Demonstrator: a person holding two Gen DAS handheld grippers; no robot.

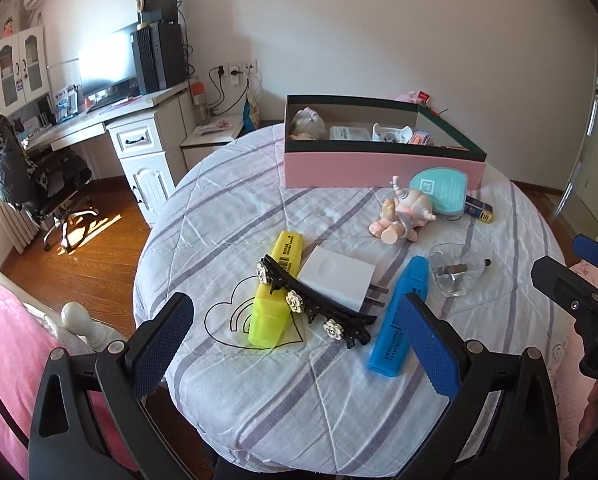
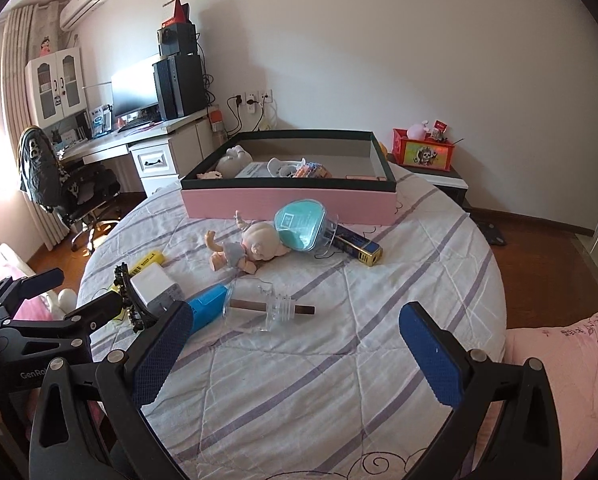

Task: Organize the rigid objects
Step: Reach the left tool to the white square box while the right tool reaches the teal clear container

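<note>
Both black, blue-padded grippers, left [image 1: 297, 344] and right [image 2: 295, 354], gape empty over a striped round table [image 2: 339, 380]; yellow highlighter [image 1: 273, 296], black flowered hair clip [image 1: 319, 306] lie before the pink box [image 1: 379, 168].

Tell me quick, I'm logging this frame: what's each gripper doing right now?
Left gripper: open, holding nothing, above the yellow highlighter and hair clip.
Right gripper: open, holding nothing, over the striped cloth.
</note>
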